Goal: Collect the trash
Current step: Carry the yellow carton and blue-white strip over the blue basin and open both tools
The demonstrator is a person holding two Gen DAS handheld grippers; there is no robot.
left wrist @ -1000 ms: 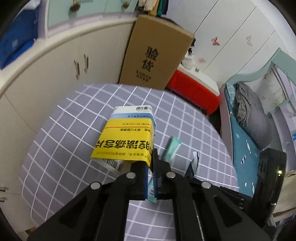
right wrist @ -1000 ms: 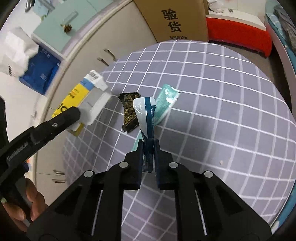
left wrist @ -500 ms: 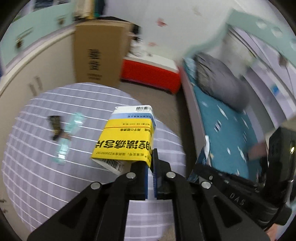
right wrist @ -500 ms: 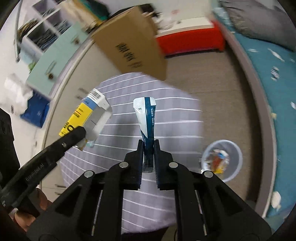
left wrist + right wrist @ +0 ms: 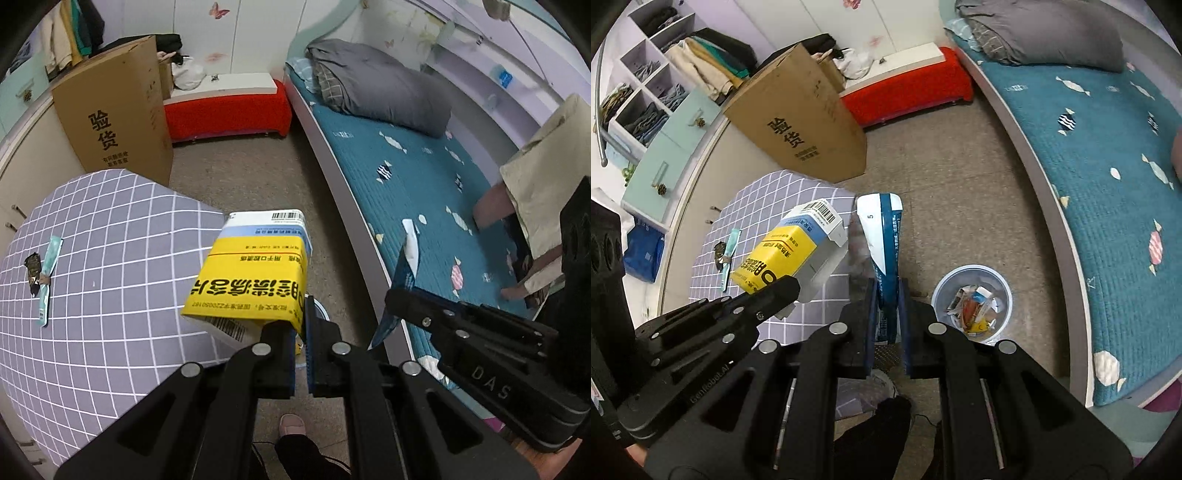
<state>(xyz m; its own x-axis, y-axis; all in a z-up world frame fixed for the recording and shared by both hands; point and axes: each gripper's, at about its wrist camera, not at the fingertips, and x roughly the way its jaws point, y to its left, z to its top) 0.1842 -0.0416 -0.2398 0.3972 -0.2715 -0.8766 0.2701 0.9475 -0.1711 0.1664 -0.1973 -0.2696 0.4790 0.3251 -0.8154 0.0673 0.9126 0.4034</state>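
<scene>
The right gripper [image 5: 886, 314] pinched a blue-and-white wrapper [image 5: 882, 236]; the left gripper [image 5: 301, 332] clamped a yellow carton's [image 5: 251, 277] corner. Beyond, the wastebasket [image 5: 971, 299] stood on the floor beside the bed [image 5: 1108, 155]. That corner grip risked dropping the carton short.

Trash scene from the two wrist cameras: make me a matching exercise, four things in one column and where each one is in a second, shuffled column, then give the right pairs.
Things:
1. yellow and white box
2. blue and white wrapper
3. teal wrapper
4. trash bin

Places:
A. lying on the checked tablecloth
B. standing on the floor beside the bed
C. clamped in the left tongs
D. clamped in the right tongs

Pairs: 1-C, 2-D, 3-A, 4-B
</scene>
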